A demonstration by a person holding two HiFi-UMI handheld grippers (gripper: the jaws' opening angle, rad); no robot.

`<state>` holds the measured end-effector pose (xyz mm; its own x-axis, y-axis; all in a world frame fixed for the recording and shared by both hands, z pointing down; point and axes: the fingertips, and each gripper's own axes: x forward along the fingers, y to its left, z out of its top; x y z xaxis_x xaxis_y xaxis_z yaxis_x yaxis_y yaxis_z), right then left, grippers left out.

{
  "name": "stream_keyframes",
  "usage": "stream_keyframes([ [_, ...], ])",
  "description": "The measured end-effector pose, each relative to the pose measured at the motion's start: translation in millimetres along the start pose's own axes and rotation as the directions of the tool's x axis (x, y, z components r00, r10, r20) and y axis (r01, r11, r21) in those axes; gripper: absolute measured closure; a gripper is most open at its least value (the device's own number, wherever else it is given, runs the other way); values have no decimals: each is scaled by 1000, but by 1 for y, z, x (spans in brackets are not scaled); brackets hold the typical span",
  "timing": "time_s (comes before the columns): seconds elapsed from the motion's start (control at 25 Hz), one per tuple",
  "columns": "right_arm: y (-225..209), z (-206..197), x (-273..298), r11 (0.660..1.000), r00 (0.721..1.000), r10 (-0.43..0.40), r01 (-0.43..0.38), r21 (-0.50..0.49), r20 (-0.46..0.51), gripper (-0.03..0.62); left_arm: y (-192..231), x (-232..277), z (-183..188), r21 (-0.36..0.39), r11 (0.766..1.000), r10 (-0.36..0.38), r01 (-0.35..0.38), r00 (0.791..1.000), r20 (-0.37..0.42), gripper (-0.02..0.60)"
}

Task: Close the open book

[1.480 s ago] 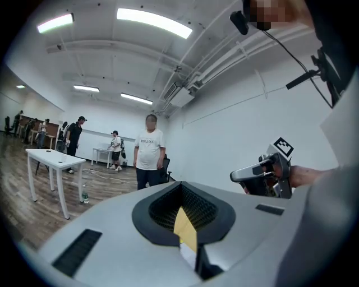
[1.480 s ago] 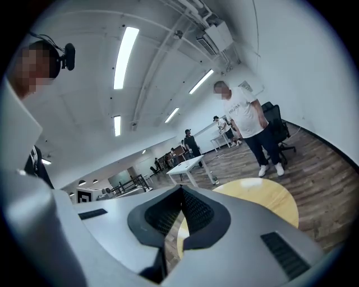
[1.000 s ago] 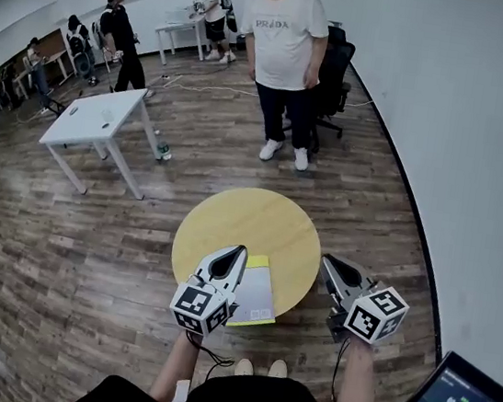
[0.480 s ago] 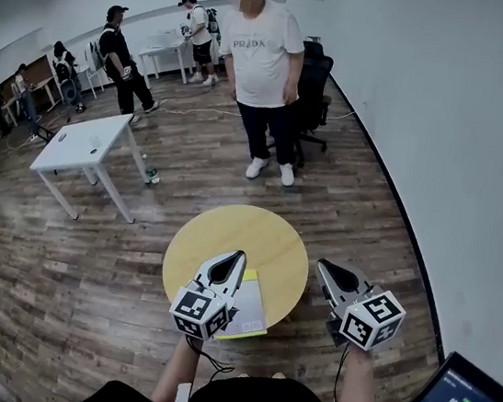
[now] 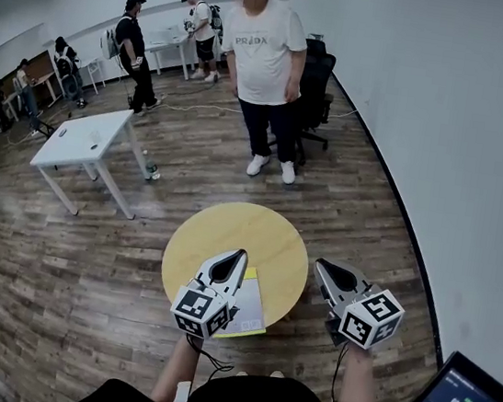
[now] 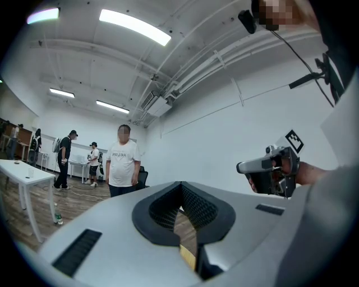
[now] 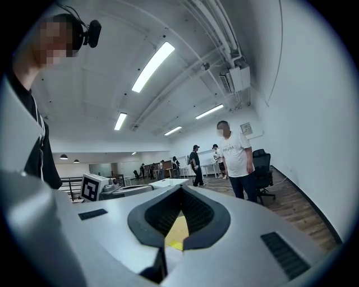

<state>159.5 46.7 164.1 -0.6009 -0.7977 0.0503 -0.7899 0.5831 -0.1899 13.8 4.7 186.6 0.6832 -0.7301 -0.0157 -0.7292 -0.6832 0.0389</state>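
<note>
Two shut grippers, book at the table's near edge

Both grippers have their jaws pressed together on nothing. The left gripper (image 5: 238, 254) hangs over the near part of the round table (image 5: 229, 225). The right gripper (image 5: 320, 264) hangs just off its right rim, above the floor. The book (image 5: 253, 305) lies closed at the near edge, beside the left gripper. Open floor spreads left toward a white table (image 5: 80, 134). A person (image 5: 265, 49) stands far, and a wall (image 5: 447, 130) runs along the right.
</note>
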Motion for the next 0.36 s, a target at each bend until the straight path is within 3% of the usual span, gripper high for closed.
stream_keyframes([
  [0.36,-5,-5,8,1000,1000,4,-4,8,1,589,4,5,-1,10,1000,-1,1,1000,2,583],
])
